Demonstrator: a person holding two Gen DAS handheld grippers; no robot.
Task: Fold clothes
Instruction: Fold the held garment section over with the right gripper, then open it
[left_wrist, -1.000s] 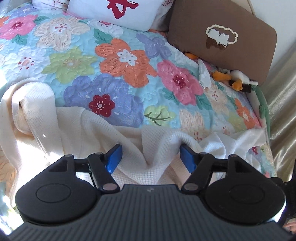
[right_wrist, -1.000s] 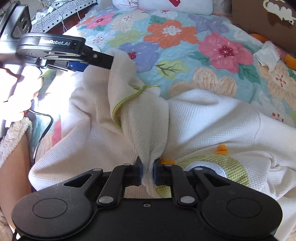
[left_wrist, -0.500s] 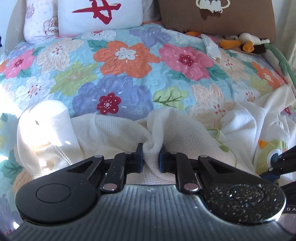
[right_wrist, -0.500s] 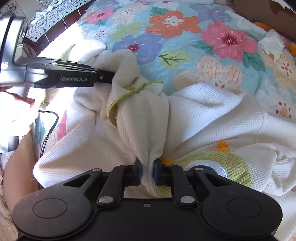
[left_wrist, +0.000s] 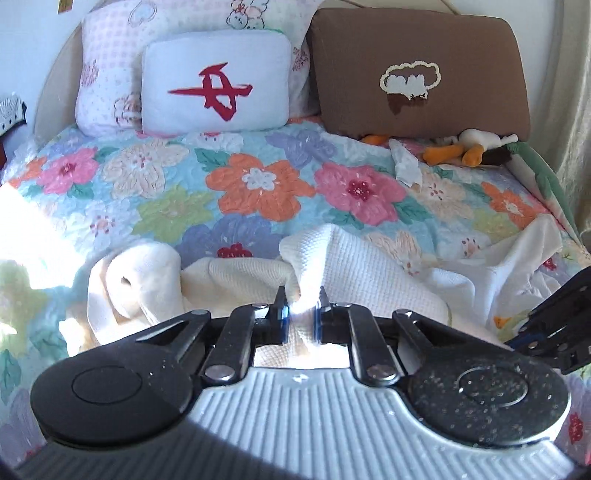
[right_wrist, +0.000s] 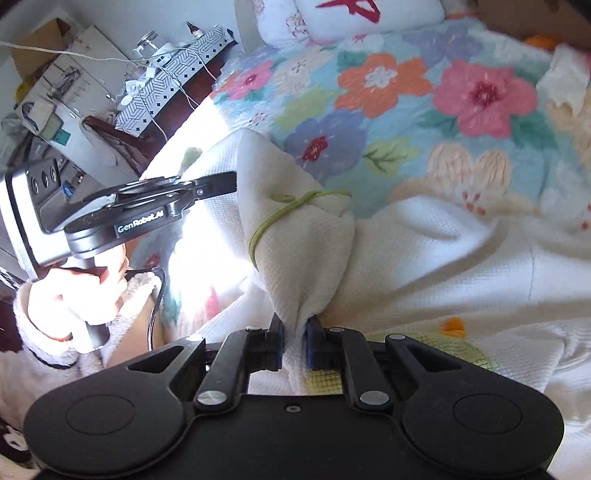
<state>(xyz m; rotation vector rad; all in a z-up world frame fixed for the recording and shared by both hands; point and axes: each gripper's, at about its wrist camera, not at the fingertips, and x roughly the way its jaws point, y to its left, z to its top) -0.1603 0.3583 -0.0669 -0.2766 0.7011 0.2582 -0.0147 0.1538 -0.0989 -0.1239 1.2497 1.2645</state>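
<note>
- The garment (left_wrist: 369, 273), a cream waffle-knit piece with a thin green trim line, lay rumpled on the near part of the bed, one end rolled into a soft tube.
- The left gripper (left_wrist: 300, 322) was closing, its blue pads pinching a bunched ridge of the knit.
- The right gripper (right_wrist: 294, 341) was clamped on another gathered fold, which rose from it in a cone.
- A quilted bedspread (left_wrist: 258, 184) with big stitched flowers covered the bed.
- A white cushion (left_wrist: 216, 81) with a red mark and a brown rectangular cushion (left_wrist: 421, 77) stood at the head.
</note>
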